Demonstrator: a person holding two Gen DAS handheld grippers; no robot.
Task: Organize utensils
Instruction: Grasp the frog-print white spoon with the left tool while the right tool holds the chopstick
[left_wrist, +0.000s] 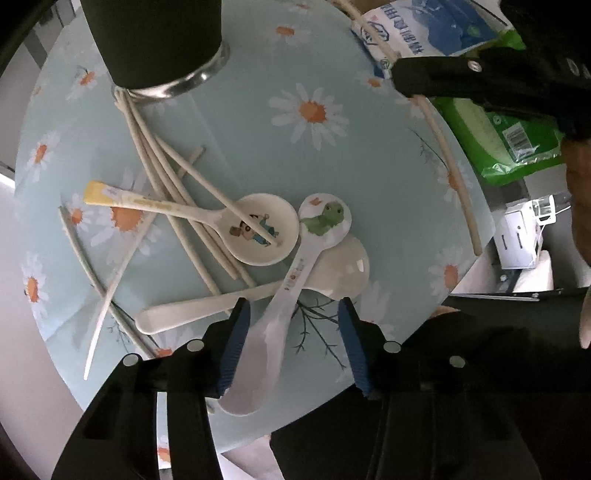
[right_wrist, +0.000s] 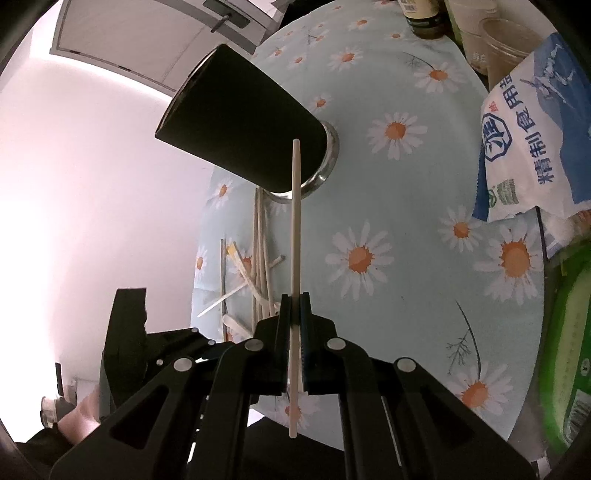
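Left wrist view: the left gripper (left_wrist: 291, 314) stands about half open astride the handle of the dinosaur spoon (left_wrist: 291, 273), its blue pads (left_wrist: 236, 343) not pressing it. That spoon lies across a plain white spoon (left_wrist: 332, 273) beside the cartoon spoon (left_wrist: 258, 232) and loose chopsticks (left_wrist: 173, 206) on the daisy tablecloth (left_wrist: 369, 184). Right wrist view: the right gripper (right_wrist: 294, 314) is clamped on one chopstick (right_wrist: 295, 221), its tip before the black cup (right_wrist: 240, 122).

The left gripper (left_wrist: 291, 314) straddles the dinosaur spoon (left_wrist: 295, 273) handle, pads apart.
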